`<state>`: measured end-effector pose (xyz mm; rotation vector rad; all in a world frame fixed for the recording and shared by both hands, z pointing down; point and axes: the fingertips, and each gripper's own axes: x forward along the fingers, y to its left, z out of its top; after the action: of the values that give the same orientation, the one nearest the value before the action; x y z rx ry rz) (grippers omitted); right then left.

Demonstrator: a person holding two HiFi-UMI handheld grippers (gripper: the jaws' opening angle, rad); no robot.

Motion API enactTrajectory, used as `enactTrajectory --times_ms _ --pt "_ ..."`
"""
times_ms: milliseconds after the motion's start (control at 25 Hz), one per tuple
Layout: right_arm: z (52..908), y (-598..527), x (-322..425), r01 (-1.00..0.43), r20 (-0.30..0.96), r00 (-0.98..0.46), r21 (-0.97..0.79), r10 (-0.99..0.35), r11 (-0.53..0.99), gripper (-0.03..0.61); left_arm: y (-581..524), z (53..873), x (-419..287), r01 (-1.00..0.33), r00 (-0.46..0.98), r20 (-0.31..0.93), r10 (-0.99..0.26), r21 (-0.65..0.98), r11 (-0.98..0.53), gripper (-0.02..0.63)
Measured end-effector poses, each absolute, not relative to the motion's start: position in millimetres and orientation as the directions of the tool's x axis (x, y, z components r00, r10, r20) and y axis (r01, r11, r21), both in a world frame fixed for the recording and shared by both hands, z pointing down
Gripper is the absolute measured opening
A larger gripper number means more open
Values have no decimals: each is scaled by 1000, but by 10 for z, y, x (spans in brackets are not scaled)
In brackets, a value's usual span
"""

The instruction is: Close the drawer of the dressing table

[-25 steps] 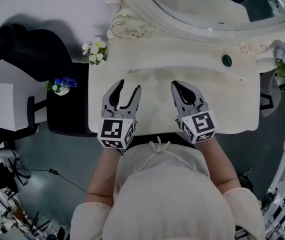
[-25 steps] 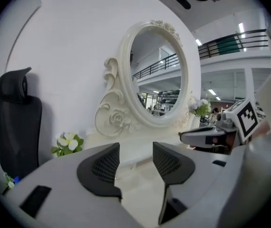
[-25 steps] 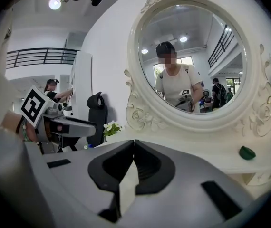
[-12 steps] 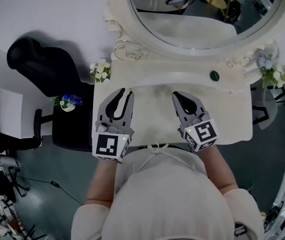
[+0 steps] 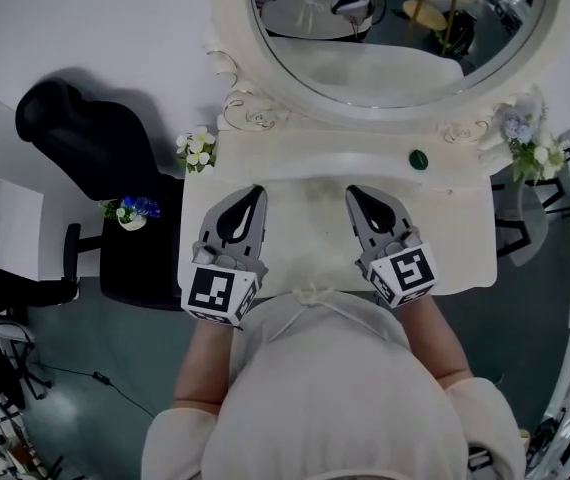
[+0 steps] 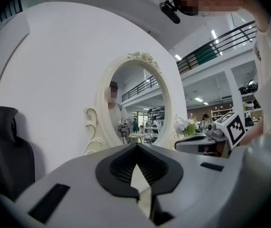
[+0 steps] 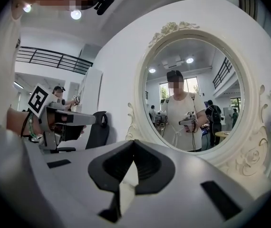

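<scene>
Cream dressing table point(image 5: 445, 238): your left gripper point(image 5: 253, 194) and right gripper point(image 5: 353, 194), both closed empty, hover above; drawer apparently hidden, so lower first.

There are two grippers, the left gripper point(image 5: 254, 192) and the right gripper point(image 5: 354, 192). There is one dressing table point(image 5: 450, 230), one mirror point(image 5: 395, 58) and one chair point(image 5: 85, 128). There are three flower bunches point(image 5: 197, 148) point(image 5: 135, 208) point(image 5: 527, 140) and one small green object point(image 5: 418, 158).
</scene>
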<state>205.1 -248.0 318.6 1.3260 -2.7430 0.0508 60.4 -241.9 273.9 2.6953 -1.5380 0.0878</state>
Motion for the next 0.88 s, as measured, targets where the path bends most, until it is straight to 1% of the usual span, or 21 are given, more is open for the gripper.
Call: enactTrajectory --times_ms 320,680,880 --pt "3113 -2450 2053 -771 89 -632 36 -770 636 2 -2389 2758 637 -850 527 64 -848 45 -525 18" --pt "3100 -2406 2042 -758 85 -647 34 -758 651 0 -2360 2756 597 -853 522 57 -851 53 -520 18" --pt "3071 -2425 2051 -774 79 -629 28 -773 632 0 -2365 2775 587 -855 518 62 -853 59 -515 18"
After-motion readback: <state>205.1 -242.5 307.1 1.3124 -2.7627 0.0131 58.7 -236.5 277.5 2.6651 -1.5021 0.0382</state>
